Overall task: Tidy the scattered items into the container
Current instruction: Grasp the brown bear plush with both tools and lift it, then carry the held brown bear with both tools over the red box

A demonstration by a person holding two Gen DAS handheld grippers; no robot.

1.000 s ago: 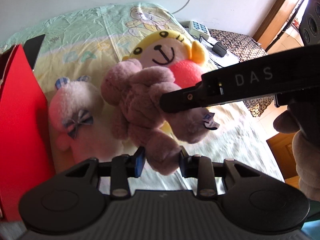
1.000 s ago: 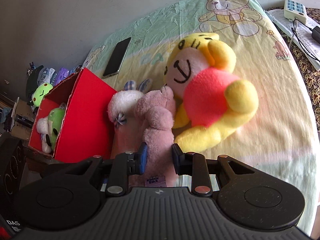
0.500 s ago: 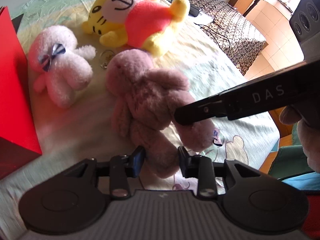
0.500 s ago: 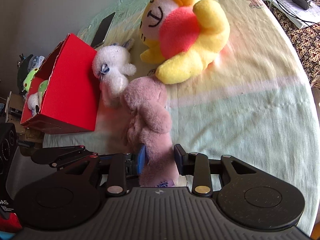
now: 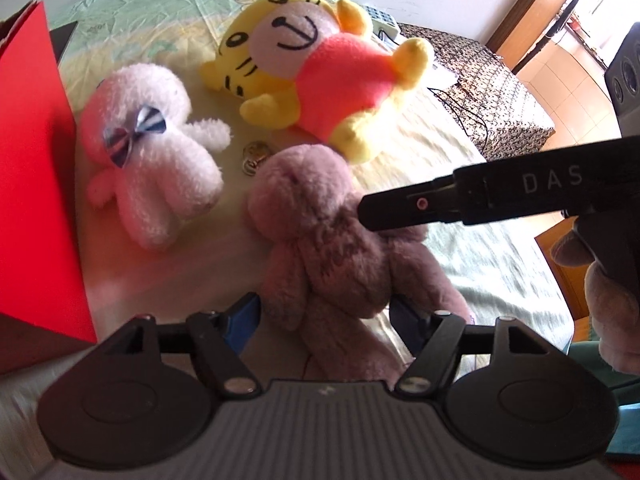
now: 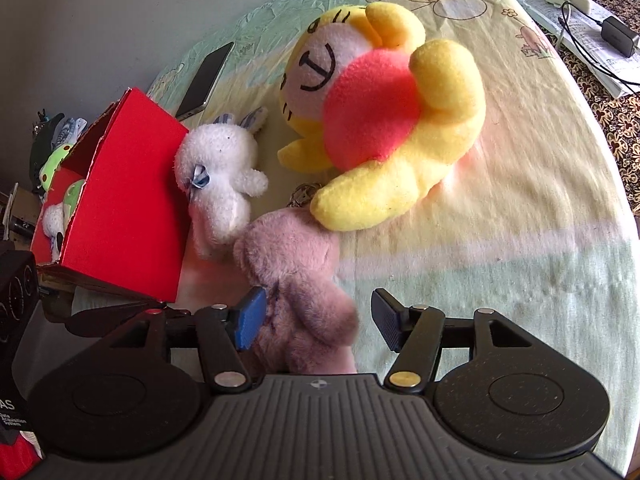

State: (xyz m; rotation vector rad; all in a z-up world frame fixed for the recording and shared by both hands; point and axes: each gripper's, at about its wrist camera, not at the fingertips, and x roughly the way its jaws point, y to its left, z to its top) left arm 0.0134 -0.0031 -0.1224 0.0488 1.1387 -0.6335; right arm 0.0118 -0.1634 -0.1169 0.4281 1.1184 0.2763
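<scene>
Mauve plush [image 5: 324, 248] lies on the sheet [image 6: 500, 220] between the spread fingers of both grippers. My left gripper [image 5: 325, 318] is wide, fingers either side of its lower body, gaps visible. My right gripper [image 6: 318, 318] is also wide; blue pad [image 6: 250, 318] touches the plush, the other finger stands apart. Beyond, white bunny [image 6: 220, 184] rests against the red box [image 6: 124, 200], which holds a green toy [image 6: 74, 196]. Farther, yellow tiger [image 6: 384, 116]; phone [image 6: 205, 80] beyond the box.

Both the left hand-held gripper [image 5: 325, 312] and right hand-held gripper [image 6: 316, 314] gape wide.
</scene>
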